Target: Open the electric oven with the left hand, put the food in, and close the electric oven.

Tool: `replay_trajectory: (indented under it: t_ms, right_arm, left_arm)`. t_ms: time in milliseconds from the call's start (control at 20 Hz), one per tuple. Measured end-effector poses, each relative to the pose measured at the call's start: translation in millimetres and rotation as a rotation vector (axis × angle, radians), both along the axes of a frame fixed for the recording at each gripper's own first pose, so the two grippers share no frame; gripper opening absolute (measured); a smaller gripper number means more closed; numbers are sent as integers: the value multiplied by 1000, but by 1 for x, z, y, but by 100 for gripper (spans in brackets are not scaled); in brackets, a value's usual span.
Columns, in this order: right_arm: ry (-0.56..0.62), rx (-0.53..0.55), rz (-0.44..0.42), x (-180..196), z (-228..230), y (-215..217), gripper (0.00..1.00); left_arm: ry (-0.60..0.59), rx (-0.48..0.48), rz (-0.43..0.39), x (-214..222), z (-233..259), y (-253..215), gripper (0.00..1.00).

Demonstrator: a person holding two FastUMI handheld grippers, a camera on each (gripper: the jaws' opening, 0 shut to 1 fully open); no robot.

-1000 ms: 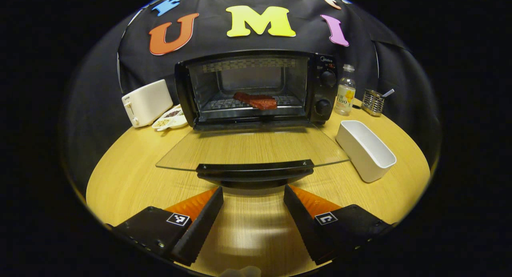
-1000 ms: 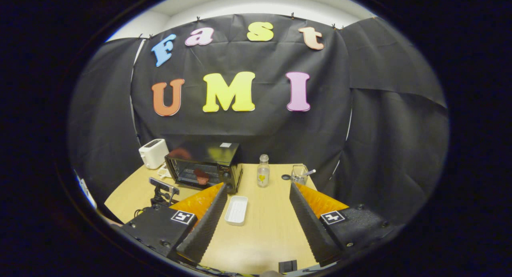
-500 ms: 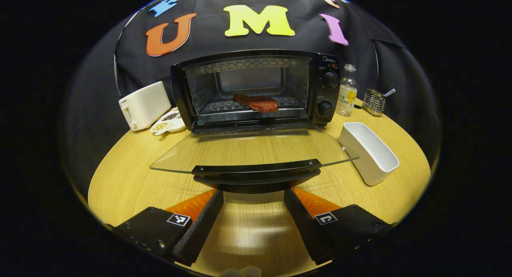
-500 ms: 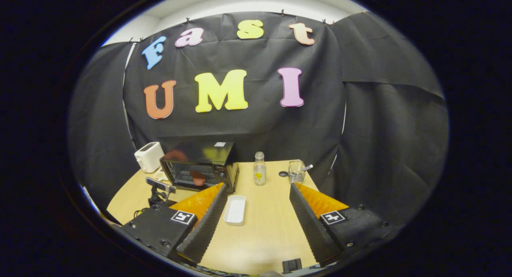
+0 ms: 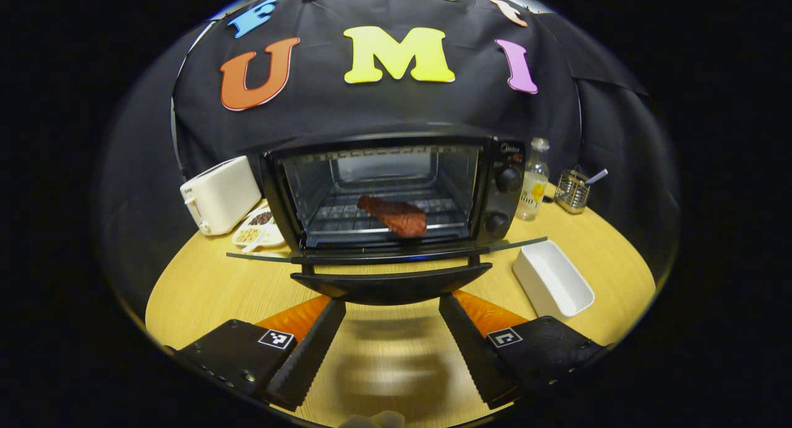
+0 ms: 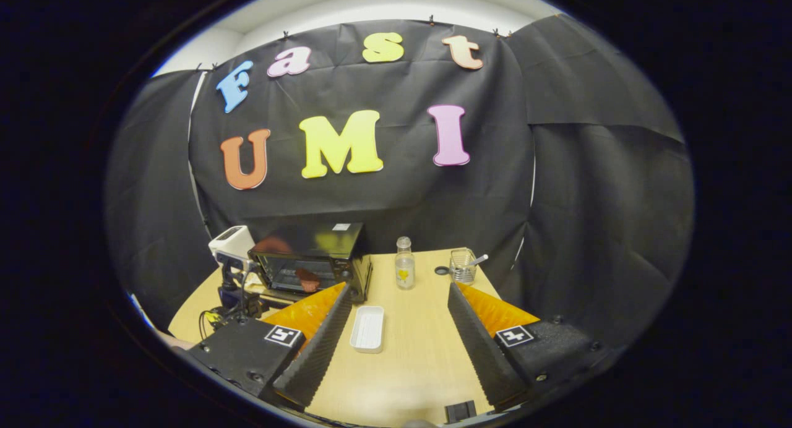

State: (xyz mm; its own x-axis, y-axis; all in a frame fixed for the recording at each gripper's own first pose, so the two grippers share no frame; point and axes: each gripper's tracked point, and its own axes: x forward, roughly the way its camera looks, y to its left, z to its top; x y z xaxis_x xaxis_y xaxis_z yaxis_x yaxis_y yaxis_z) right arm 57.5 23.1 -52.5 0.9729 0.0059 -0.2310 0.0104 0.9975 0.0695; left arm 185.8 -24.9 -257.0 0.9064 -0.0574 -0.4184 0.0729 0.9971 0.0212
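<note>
1. Your left gripper (image 5: 391,329) sits low before the electric oven (image 5: 396,193), fingers spread apart, tips just under the door handle (image 5: 391,286); whether they touch it is unclear.
2. The glass door (image 5: 383,256) hangs partly open, seen edge-on.
3. The food (image 5: 394,215), a reddish slab, lies on the rack inside.
4. Your right gripper (image 6: 399,329) is spread wide above the table (image 6: 408,360), well back, holding nothing, near a white tray (image 6: 367,329).

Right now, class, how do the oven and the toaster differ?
The oven is black; the toaster is white. The oven is far bigger than the toaster. The oven opens at the front, with meat on its rack; the toaster's slots face up. Both stand on the table by the back wall.
</note>
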Motion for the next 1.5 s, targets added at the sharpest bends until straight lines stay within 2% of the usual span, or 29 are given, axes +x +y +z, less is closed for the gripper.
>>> replay_trajectory:
  t_ms: [150,250,550,900,1150,1450,1500]
  right_arm:
    - [-15,1,-13,-1,6,-4,99]
    - [-17,0,-22,-2,7,-6,99]
    - [-4,-10,-40,-11,5,-12,99]
    - [-23,-17,-36,-32,9,-19,99]
    - [-57,2,-1,-45,14,-30,99]
    - [-95,35,45,-70,18,-58,99]
    - [-103,36,48,-75,20,-63,96]
  left_arm:
    - [-58,4,-3,15,24,1,97]
    - [-58,-8,-7,16,24,-2,97]
    - [-43,-7,-22,10,15,-12,97]
    - [-72,-14,-37,-5,31,-28,97]
    - [-151,-40,-16,-42,81,-37,97]
    - [-299,-42,28,-121,172,-42,96]
    - [-323,-34,39,-136,185,-41,96]
